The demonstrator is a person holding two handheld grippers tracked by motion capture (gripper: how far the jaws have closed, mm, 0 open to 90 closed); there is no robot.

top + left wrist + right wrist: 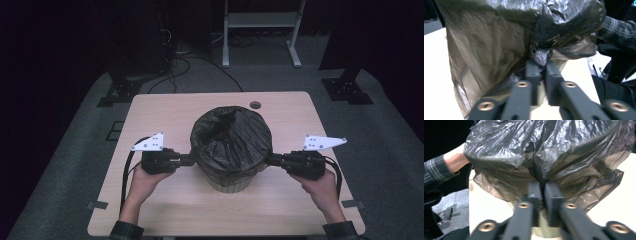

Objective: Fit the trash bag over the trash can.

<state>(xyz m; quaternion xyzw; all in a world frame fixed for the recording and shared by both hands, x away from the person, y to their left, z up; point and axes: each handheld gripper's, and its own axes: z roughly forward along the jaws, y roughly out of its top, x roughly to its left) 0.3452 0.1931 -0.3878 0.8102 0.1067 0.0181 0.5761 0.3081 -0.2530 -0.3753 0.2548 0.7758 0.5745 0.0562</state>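
We've got both grippers, left [186,160] and right [272,159], pinched tight on the thin black plastic bin liner [231,142] draped over the small beige bin [229,184] mid-table [165,115]. Risks: film may tear if we pull hard, or the light bin tips.

Dim room, black at upper left and upper right of the frame. Grey carpet [65,150] all round a pale wooden table [165,210] at centre, small round grommet [255,105] near its far edge. White metal stand [260,30] at top centre. Black cables [200,67] looping across the floor at upper left, dark base plates [347,90] at right.
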